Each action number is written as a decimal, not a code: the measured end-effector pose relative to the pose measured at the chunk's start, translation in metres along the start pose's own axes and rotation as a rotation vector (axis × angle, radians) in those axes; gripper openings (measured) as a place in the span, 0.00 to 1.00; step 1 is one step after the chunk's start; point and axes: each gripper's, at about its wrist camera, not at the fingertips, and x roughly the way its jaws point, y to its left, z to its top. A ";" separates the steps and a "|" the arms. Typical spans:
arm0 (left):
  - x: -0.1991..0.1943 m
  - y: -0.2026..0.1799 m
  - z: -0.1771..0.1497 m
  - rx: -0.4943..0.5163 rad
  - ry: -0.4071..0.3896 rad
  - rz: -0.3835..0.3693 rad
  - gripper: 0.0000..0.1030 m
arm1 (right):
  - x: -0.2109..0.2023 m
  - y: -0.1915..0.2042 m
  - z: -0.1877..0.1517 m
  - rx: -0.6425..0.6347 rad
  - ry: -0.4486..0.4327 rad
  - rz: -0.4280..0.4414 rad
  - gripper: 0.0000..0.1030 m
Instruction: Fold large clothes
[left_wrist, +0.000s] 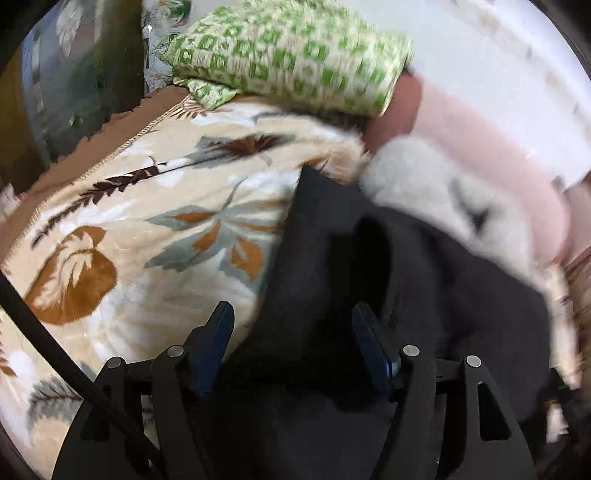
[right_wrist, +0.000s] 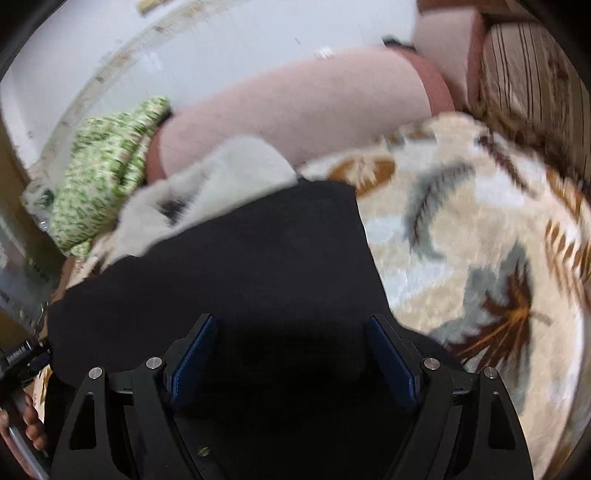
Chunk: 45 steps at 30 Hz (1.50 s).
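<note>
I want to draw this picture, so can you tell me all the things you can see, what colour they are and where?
Black garment: one, black, spread on the blanket under both claws.
Blanket: one, cream with brown and grey leaves, covering the bed.
Fluffy cloth: one, white with dark marks, at the garment's far edge.
Pillow: one, green and white check, at the far end.
Bolster: one, pink with darker ends, along the wall.
Wall: white, behind.
Left claw: black, blue pads, open.
Right claw: same, open.
Fingers: the view's bottom left edge.
</note>
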 end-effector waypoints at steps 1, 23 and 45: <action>0.013 -0.001 -0.001 0.015 0.041 0.015 0.64 | 0.008 -0.004 -0.001 0.012 0.021 0.000 0.84; -0.176 0.045 -0.074 0.153 -0.224 0.061 0.71 | -0.122 0.013 -0.019 0.017 -0.200 0.042 0.84; -0.235 0.021 -0.195 0.276 -0.204 -0.014 0.71 | -0.205 0.075 -0.185 -0.269 -0.227 -0.023 0.87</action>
